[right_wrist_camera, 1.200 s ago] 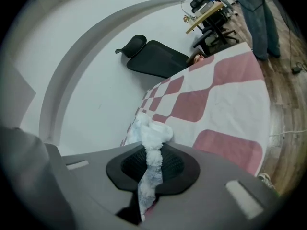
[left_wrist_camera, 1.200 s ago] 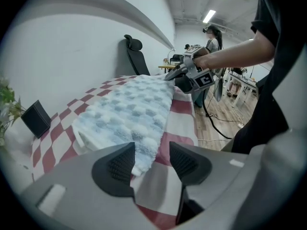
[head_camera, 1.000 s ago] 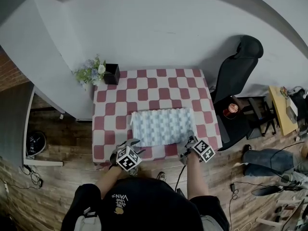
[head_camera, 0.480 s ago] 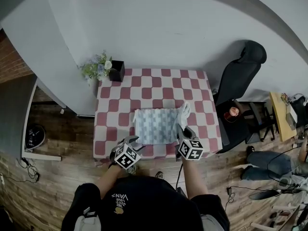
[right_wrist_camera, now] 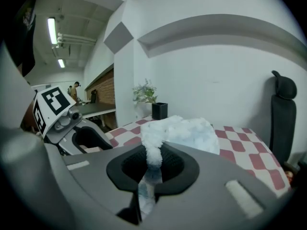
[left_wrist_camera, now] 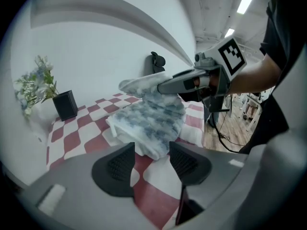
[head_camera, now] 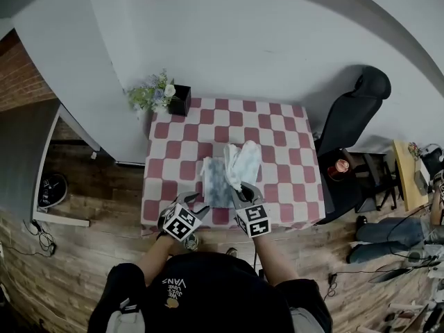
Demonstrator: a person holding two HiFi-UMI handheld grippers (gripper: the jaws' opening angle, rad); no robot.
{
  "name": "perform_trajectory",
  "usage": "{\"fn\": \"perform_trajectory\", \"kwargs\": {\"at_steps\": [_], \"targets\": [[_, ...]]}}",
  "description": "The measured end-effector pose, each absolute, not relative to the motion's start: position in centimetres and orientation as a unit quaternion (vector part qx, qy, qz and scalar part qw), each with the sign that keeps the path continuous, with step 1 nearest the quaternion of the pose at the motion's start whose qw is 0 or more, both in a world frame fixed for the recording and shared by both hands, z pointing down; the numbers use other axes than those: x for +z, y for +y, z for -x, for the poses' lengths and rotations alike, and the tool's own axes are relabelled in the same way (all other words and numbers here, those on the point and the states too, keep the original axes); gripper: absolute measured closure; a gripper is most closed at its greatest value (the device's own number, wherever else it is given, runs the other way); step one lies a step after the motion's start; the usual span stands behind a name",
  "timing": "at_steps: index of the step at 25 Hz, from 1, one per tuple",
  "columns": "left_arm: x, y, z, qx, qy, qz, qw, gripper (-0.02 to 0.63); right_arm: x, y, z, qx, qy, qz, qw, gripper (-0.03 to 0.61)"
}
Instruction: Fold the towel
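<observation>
The right hand-held gripper, centre frame, clenched one edge of the towel, holding it raised over the rest on the checkered desk to form a fold; the left hand-held gripper, to its left, hung released and empty, apparently to steady the near edge.

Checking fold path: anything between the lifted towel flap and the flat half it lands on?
Nothing visible. The right tongs hold the towel by a flap above its flat half, whose top is bare. The open left tongs sit at its near edge; the pot stands at the far corner.
</observation>
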State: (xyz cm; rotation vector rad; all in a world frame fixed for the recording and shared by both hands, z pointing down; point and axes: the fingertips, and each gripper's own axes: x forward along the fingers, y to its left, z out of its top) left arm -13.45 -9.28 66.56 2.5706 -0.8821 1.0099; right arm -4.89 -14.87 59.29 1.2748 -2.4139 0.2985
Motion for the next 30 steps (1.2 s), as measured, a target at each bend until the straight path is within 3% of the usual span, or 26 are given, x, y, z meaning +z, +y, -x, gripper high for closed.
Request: {"fn": "perform_trajectory", "kwargs": {"at_steps": [15,21,27,30], "targets": [[66.2,-9.9,17.7,0.328,-0.32,-0.88,0.129,0.411,66.2,-10.3,11.4,-0.007,-0.873,-0.317,0.369,0.538],[66.0,-10.3,17.6,0.321,-0.309,-0.887,0.123,0.411,67.6,-9.7,11.8,0.056,-0.875,-0.316,0.362,0.512],[64.9,-10.7,17.3,0.312,-0.309,-0.891,0.115,0.411,67.4,-8.9,12.4,0.101,-0.886,-0.312,0.328,0.404],[64.0,-10.8,17.2,0.301,-0.318,-0.892,0.11,0.412,66.2,-8.7,12.3,0.132,-0.891,-0.322,0.291,0.38]]}}
